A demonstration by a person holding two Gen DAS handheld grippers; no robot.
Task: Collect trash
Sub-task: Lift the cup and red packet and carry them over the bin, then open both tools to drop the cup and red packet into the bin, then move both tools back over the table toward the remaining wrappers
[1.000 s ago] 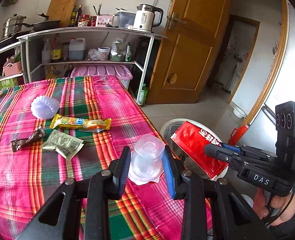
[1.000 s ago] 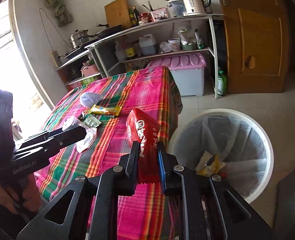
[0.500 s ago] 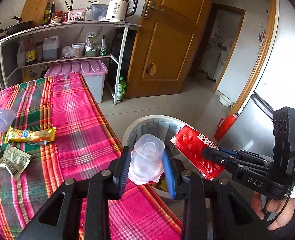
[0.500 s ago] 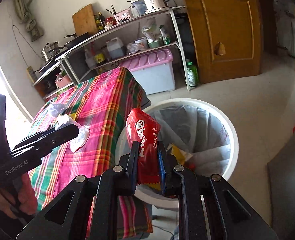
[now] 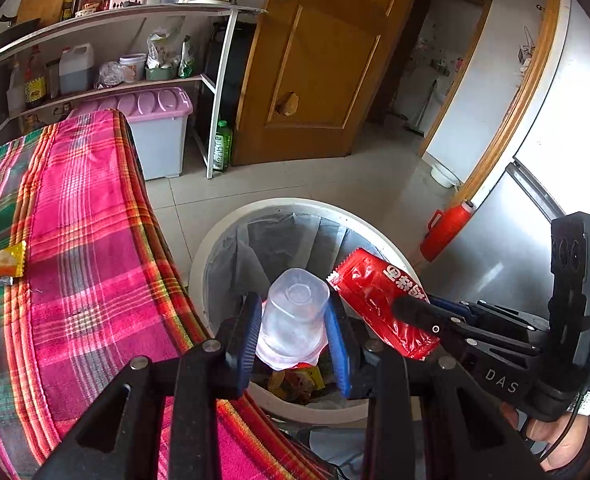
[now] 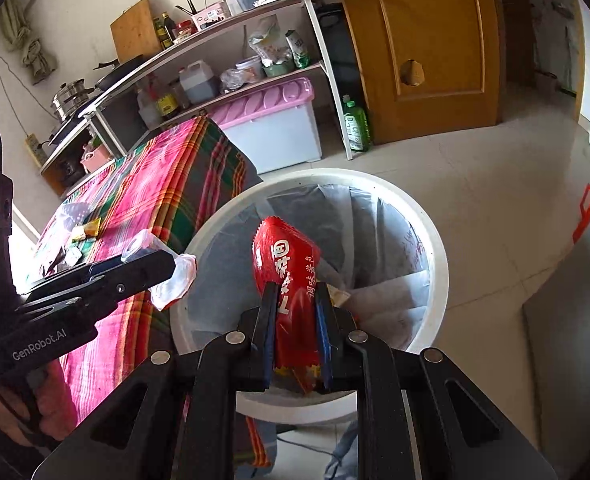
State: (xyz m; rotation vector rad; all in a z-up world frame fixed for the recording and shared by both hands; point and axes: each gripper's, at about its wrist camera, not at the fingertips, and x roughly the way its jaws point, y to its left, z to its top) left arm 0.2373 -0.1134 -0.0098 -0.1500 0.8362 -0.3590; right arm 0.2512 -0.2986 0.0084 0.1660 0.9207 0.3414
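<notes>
My left gripper (image 5: pixel 293 320) is shut on a clear plastic cup (image 5: pixel 295 316) and holds it over the near rim of the white trash bin (image 5: pixel 231 224). My right gripper (image 6: pixel 295 312) is shut on a red snack packet (image 6: pixel 287 264) and holds it above the bin (image 6: pixel 435 240). The bin is lined with a grey bag and has wrappers at the bottom. In the left wrist view the red packet (image 5: pixel 379 296) hangs over the bin's right side. In the right wrist view the cup (image 6: pixel 163 264) shows at the bin's left rim.
The table with a pink plaid cloth (image 5: pixel 75 240) stands left of the bin, with a yellow wrapper (image 5: pixel 3 266) and other wrappers on it. A pink-lidded box (image 5: pixel 155 132), shelves, a green bottle (image 5: pixel 222 150) and a wooden door (image 5: pixel 319 60) are behind. A red object (image 5: pixel 447 232) leans by the fridge.
Both grippers have swung right from over the table to above the trash bin, each still holding its item. The table items have slid to the left edge of view.
</notes>
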